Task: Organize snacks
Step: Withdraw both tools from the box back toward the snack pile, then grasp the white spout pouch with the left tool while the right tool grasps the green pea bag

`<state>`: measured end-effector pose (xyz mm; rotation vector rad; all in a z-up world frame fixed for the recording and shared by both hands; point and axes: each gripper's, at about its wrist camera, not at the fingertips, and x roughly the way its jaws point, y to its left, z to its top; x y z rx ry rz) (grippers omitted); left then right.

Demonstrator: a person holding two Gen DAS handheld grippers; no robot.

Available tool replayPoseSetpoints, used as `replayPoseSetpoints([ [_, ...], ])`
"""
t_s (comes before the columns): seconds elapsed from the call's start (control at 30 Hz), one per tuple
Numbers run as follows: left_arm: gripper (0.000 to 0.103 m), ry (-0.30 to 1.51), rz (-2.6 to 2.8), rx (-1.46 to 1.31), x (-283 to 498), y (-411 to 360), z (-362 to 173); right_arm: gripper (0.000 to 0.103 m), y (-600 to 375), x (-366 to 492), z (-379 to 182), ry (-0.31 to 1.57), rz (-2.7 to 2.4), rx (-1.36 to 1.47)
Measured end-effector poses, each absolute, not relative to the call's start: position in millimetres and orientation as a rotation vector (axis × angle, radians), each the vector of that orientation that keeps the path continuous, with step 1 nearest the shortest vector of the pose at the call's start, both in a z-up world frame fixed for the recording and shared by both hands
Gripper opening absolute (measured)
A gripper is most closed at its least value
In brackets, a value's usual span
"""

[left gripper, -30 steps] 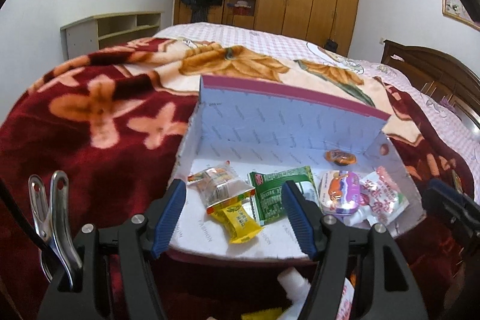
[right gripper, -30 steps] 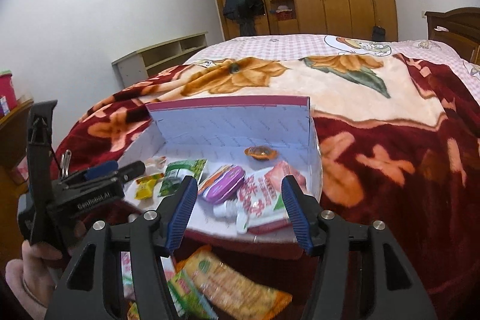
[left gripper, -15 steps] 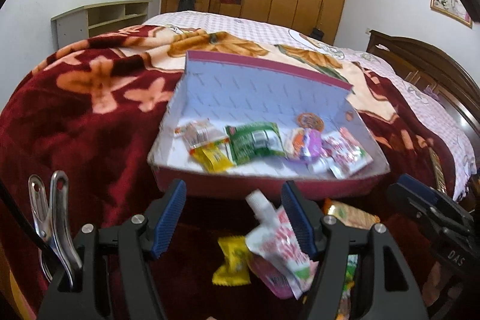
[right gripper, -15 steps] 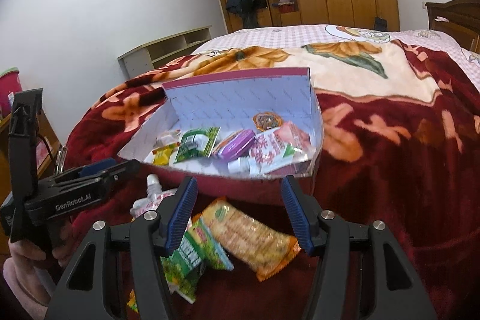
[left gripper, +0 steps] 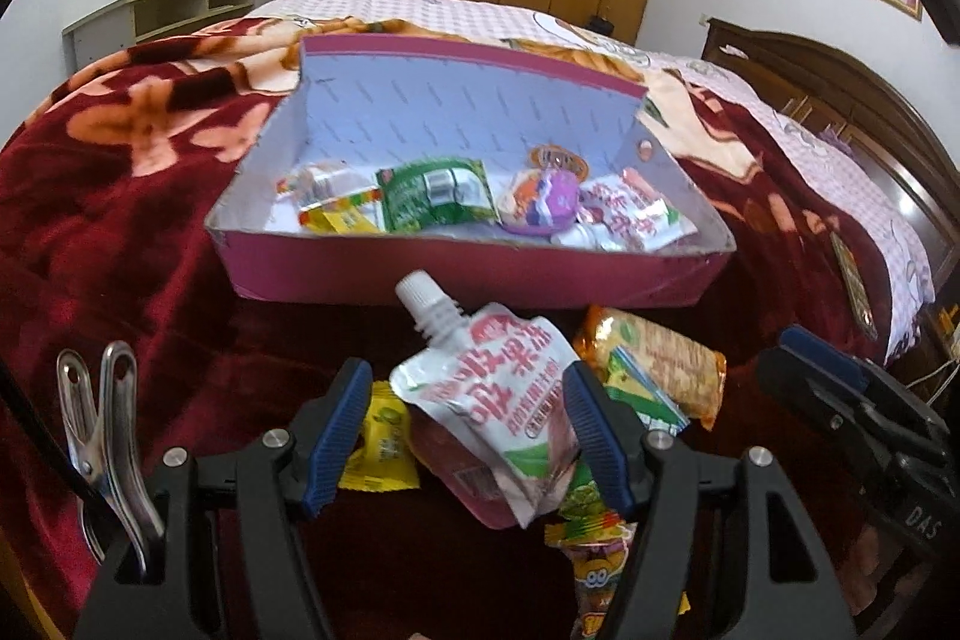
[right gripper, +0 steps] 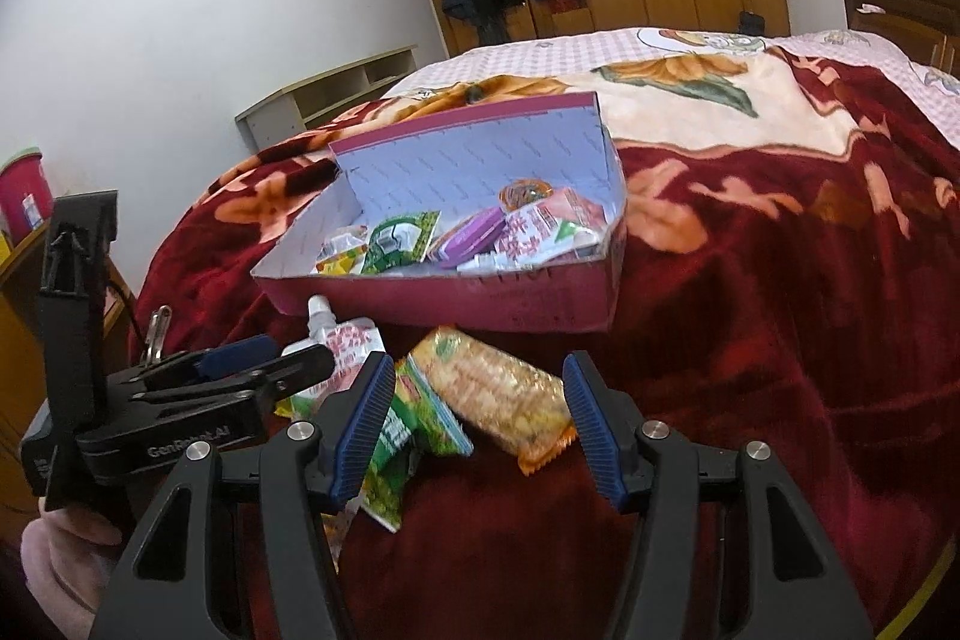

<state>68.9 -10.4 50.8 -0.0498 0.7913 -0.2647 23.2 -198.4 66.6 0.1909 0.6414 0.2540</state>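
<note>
Black claw (left gripper: 465,430), ribbed blue pads (left gripper: 336,436)

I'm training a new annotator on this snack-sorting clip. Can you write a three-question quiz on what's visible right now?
1. True or false: the spouted pouch already lies inside the pink box.
2. Which packet lies between the right gripper's jaws? A. orange cracker pack B. purple packet C. green packet in the box
3. Fill in: the loose snacks lie on a dark red ____.

Key:
1. False; it lies outside, in front of the box, between the left gripper's open jaws.
2. A, the orange cracker pack, not gripped.
3. blanket.
</note>
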Motion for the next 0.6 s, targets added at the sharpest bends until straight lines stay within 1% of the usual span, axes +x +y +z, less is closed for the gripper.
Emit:
replayPoseSetpoints([
  [0.1,0.070,0.803,-0.265,-0.040,71.0,-16.4,44.5,0.060,-199.5,22.0,62.0,0.653,0.246,0.191],
  [0.13,0.074,0.804,-0.269,-0.039,71.7,-18.9,42.3,0.060,-199.9,22.1,60.3,0.657,0.245,0.195],
  [0.2,0.077,0.813,-0.278,-0.028,74.4,-24.1,39.3,0.060,-200.8,22.8,57.2,0.665,0.246,0.203],
  [0.3,0.078,0.805,-0.261,-0.006,78.6,-32.0,36.3,0.060,-201.6,23.9,52.4,0.675,0.249,0.211],
  [0.4,0.081,0.810,-0.258,-0.014,83.1,-34.7,33.9,0.060,-202.6,24.6,49.6,0.679,0.249,0.214],
  [0.6,0.082,0.821,-0.255,-0.038,88.9,-35.0,26.0,0.060,-207.0,25.1,44.2,0.684,0.252,0.237],
])
